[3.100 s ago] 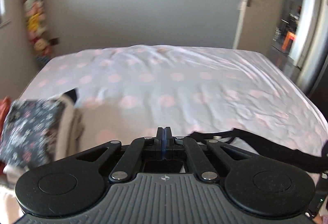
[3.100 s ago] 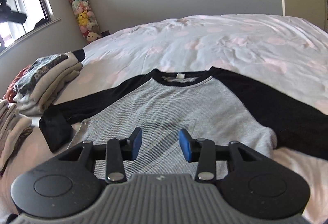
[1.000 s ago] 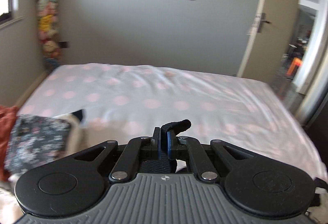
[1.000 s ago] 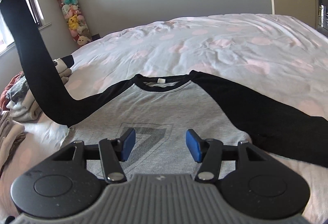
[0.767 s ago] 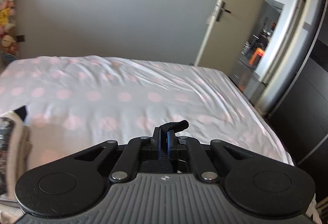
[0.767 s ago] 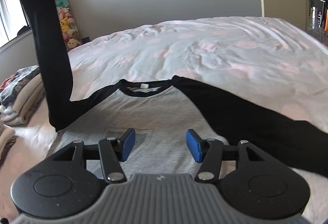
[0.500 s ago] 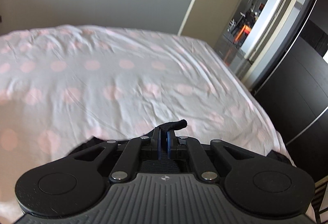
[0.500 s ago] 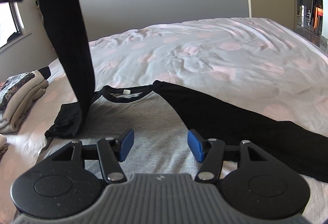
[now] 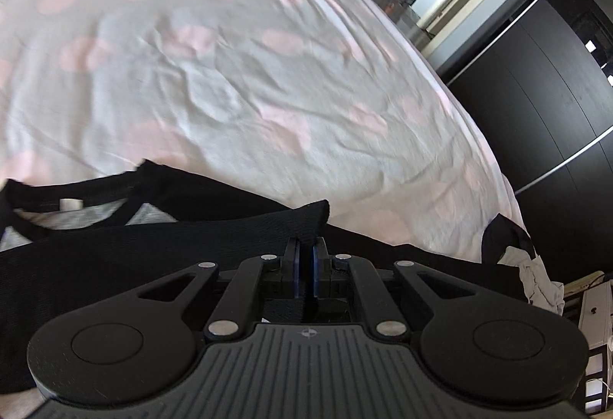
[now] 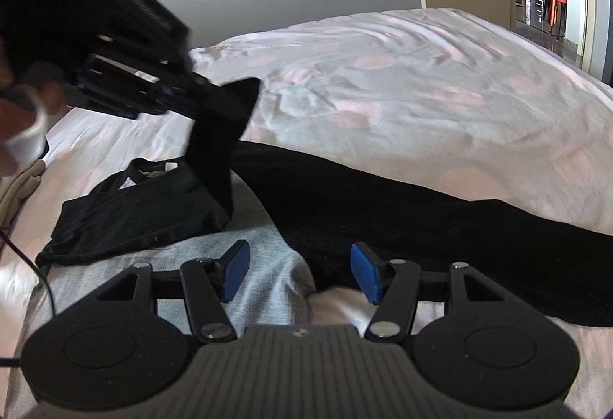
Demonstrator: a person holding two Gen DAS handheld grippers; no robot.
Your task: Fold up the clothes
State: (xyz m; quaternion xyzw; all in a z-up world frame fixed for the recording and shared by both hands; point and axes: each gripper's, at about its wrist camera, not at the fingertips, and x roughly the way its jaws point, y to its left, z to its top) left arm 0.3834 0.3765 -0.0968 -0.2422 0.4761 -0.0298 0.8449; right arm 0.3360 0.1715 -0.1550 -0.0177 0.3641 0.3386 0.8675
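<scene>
Carrying the black sleeve across the raglan shirt, the left claw is pinching its cuff, now lowered from overhead; the right claw is hovering wide, empty.

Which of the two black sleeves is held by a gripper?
The folded-over sleeve, pinched in the shut left gripper. The other sleeve lies flat on the bed, untouched.

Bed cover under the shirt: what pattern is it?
Pale grey-white with large soft pink dots; the bed cover shows best in the right wrist view.
</scene>
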